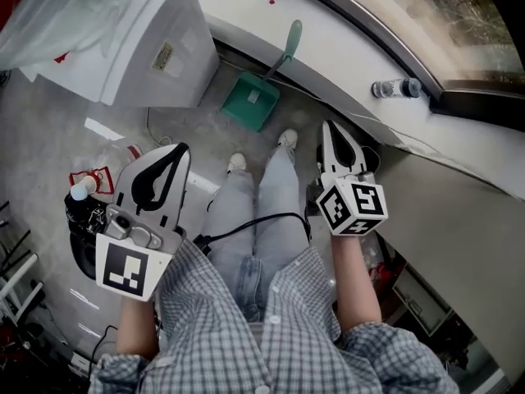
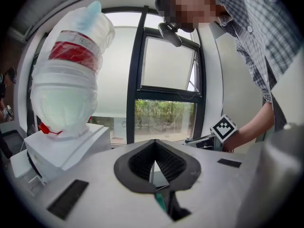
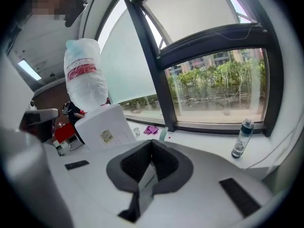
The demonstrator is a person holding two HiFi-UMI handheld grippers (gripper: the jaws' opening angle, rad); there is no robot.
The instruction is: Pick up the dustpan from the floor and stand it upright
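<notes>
Holding both grippers up over your legs, you carry nothing. Left gripper [image 1: 180, 149]: jaws pressed together, empty. Right gripper [image 1: 327, 126]: likewise clenched on nothing. Dustpan [image 1: 253, 101] stands upright on the floor beyond your shoes, handle up against the white ledge [image 1: 344, 39], well apart from both grippers.

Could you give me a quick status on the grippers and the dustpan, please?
Left hand-held gripper shut, empty. Right hand-held gripper shut, empty. Green dustpan propped against white ledge, handle up. Person's shoes just short of it.
</notes>
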